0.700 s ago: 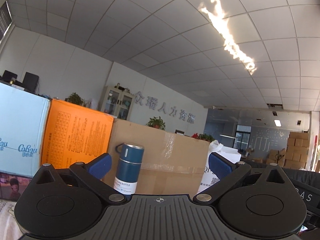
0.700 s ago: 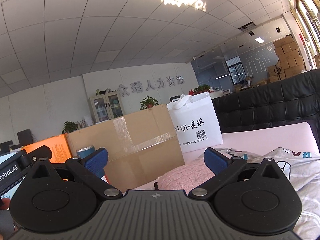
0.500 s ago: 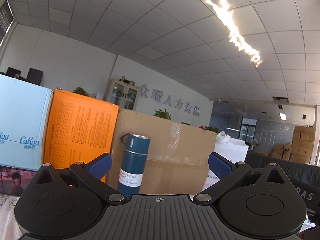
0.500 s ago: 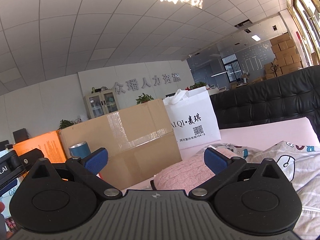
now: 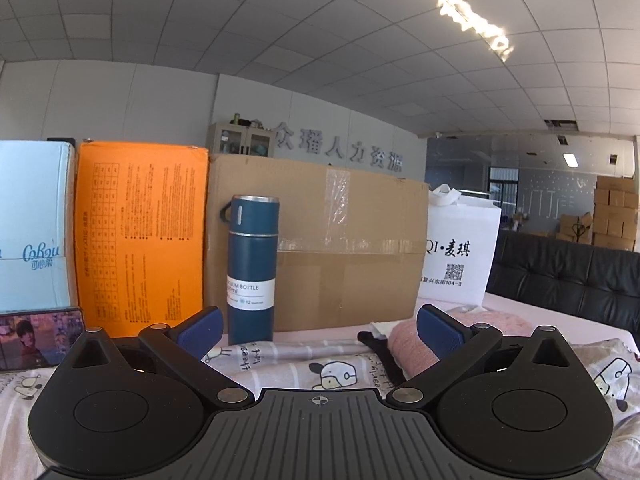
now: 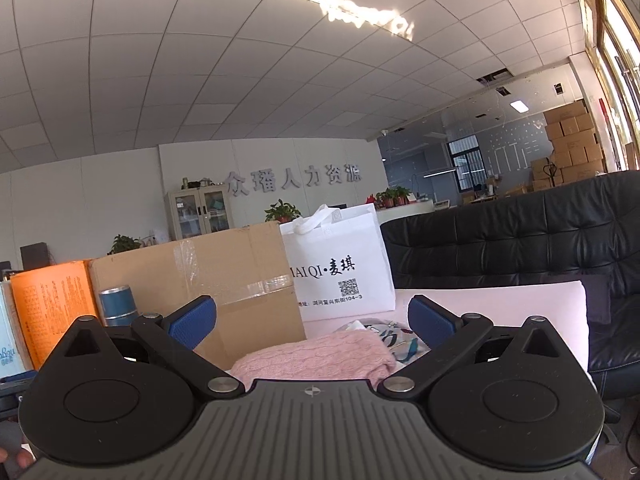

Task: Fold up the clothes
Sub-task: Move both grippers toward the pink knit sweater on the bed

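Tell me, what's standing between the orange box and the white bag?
A big brown cardboard box stands between the orange box and the white bag, with a blue bottle before its left end; the left wrist view shows it.

Both views are bright and evenly lit. A streak of glare (image 5: 472,8) crosses the ceiling (image 5: 280,40), blown out to white; daylight enters through windows (image 6: 616,60) at the right. Fisheye distortion bends lines and darkens the corners. Focus is sharp, shadows soft.
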A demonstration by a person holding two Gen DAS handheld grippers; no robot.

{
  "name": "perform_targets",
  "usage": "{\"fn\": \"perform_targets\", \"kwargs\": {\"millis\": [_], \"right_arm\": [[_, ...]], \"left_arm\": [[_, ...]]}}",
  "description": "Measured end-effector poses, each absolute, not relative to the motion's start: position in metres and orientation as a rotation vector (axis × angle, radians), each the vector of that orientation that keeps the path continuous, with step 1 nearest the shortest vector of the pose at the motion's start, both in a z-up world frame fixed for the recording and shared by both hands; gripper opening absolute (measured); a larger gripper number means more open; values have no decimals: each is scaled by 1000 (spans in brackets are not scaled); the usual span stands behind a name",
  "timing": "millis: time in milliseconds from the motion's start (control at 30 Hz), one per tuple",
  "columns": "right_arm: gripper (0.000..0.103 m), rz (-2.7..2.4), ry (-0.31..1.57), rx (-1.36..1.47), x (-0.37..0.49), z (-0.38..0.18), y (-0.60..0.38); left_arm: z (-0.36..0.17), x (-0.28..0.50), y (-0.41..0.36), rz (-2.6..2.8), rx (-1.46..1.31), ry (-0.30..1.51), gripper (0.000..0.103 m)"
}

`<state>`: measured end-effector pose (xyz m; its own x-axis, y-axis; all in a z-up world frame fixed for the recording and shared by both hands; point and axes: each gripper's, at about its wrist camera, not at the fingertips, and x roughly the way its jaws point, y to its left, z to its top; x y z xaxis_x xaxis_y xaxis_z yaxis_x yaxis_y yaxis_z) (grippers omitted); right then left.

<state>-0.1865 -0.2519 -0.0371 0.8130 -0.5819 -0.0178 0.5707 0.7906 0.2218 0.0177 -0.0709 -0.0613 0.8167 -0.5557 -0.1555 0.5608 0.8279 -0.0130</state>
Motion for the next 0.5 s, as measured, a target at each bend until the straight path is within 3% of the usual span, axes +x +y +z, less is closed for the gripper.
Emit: {"fn": "perform_targets", "kwargs": {"millis": [500], "right_arm": [[101, -658, 80, 400, -149, -81, -353]], "left_arm": [[-77, 26, -155, -591, 78, 290, 103]]}}
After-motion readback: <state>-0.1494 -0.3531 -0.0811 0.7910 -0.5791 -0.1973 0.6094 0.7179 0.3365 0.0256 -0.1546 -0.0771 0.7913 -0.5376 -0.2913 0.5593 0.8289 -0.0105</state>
